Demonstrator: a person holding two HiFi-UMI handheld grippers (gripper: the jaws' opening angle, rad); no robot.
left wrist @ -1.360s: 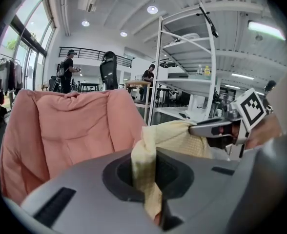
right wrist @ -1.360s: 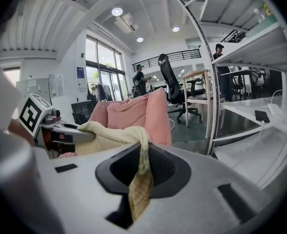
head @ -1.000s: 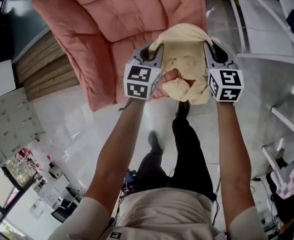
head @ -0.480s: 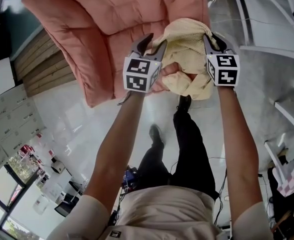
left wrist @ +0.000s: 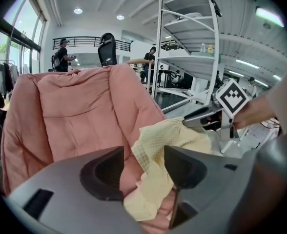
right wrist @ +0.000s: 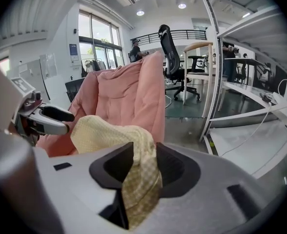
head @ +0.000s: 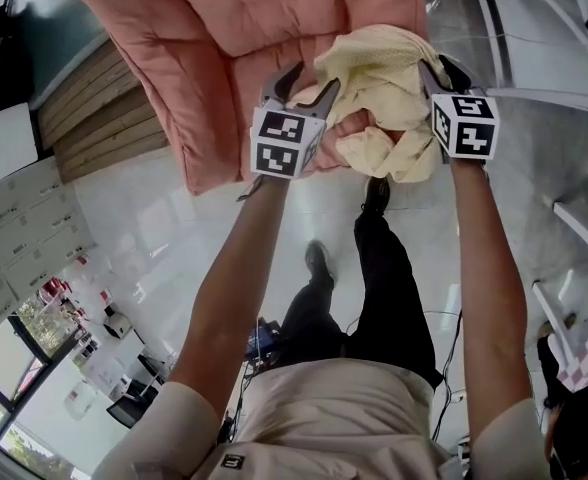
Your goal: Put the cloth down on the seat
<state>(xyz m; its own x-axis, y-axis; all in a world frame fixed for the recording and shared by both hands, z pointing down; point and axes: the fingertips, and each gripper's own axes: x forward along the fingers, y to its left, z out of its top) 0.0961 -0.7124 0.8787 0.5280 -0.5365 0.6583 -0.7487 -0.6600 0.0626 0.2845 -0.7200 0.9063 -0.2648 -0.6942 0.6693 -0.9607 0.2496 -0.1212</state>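
A crumpled yellow waffle-weave cloth [head: 379,73] lies bunched on the front of the pink padded seat [head: 234,28], between my two grippers. My left gripper [head: 312,83] is at the cloth's left edge with its jaws opening. In the left gripper view the cloth [left wrist: 158,145] sits loose in the gap of the left gripper [left wrist: 143,167], clear of the left jaw. My right gripper [head: 441,71] is at the cloth's right edge, its jaws also opening. In the right gripper view a fold of cloth [right wrist: 109,130] still hangs between the jaws of the right gripper [right wrist: 143,167].
The pink chair's tall back [left wrist: 75,116] rises behind the cloth. A white metal shelving rack [head: 534,28] stands close on the right. Glossy floor and the person's legs [head: 374,268] are below. A black office chair [right wrist: 170,52] and people [left wrist: 63,52] are far behind.
Both grippers' jaws have spread apart from their hold on the cloth. The cloth has sagged onto the seat, and both grippers sit a little higher and further right in the head view.
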